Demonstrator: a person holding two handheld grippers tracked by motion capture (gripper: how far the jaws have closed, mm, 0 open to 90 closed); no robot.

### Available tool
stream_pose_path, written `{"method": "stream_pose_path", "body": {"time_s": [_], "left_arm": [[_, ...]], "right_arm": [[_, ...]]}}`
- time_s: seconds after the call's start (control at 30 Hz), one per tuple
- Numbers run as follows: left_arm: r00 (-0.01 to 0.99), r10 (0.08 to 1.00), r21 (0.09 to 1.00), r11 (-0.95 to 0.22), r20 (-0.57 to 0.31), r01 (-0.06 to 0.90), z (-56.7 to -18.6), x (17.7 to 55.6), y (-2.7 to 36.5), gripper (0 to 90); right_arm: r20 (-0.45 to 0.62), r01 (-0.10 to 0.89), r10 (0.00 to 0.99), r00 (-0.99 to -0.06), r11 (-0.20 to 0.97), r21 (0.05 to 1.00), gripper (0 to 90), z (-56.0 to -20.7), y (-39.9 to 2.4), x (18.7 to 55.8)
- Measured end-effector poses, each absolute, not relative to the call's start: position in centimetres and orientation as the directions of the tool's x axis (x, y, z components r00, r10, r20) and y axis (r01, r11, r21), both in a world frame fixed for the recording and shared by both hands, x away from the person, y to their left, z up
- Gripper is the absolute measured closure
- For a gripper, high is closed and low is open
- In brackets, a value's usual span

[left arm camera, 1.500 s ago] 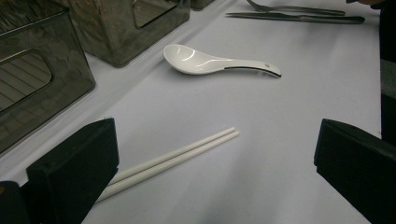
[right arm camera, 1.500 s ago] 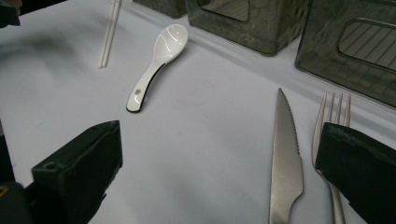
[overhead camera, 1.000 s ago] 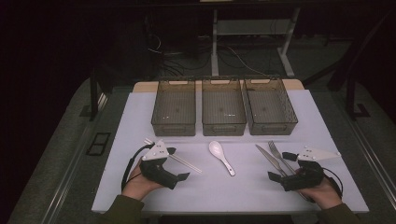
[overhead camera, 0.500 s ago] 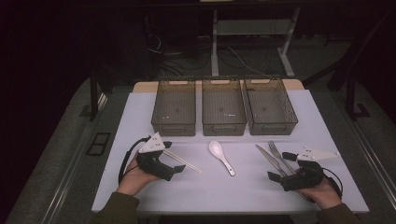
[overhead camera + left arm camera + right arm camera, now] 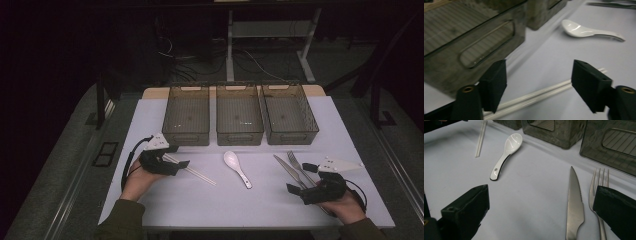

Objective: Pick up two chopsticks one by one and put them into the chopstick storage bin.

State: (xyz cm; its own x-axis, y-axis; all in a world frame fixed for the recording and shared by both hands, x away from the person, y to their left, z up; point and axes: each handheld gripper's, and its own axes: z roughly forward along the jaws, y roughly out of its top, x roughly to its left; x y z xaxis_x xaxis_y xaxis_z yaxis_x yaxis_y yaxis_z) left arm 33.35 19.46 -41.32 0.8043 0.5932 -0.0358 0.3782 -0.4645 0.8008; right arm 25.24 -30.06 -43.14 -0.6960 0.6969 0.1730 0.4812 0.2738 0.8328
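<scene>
A dim lab or recording studio: a white worktop stands on grey carpet, with loose cables and bare metal frame legs in the dark behind.

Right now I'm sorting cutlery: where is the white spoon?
In the high view the spoon lies mid-table, before the middle bin, between the chopsticks and the knife.

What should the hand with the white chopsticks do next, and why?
Probably close the left gripper the rest of the way on the chopsticks. Its jaws have just been closing, and the white pair lies on the table between them, but the pads are not touching it yet. Squeezing shut would get a grip before lifting toward the bins.
</scene>
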Motion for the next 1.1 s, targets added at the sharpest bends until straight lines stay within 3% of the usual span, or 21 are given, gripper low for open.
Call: {"method": "stream_pose_path", "body": {"time_s": [0.2, 0.4, 0.73, 1.1], "left_arm": [[0.764, 0.645, 0.785, -0.475, 0.002, 0.399, -41.4, 35.1, 21.2, 52.3], [0.727, 0.686, 0.764, -0.477, 0.015, 0.434, -41.6, 36.2, 22.9, 68.8], [0.646, 0.763, 0.74, -0.443, 0.015, 0.506, -42.6, 37.4, 25.8, 82.0], [0.623, 0.781, 0.71, -0.46, 0.037, 0.534, -43.9, 38.9, 25.8, 84.7]], "right_arm": [[0.17, 0.479, 0.698, -0.695, 0.274, 0.834, 0.8, -43.2, -30.1, 25.2], [0.172, 0.482, 0.701, -0.692, 0.272, 0.833, 0.8, -43.2, -30.1, 25.3], [0.181, 0.491, 0.707, -0.683, 0.261, 0.831, 0.8, -43.3, -30.2, 25.4], [0.182, 0.497, 0.712, -0.679, 0.263, 0.827, 0.8, -43.4, -30.2, 25.5]]}}
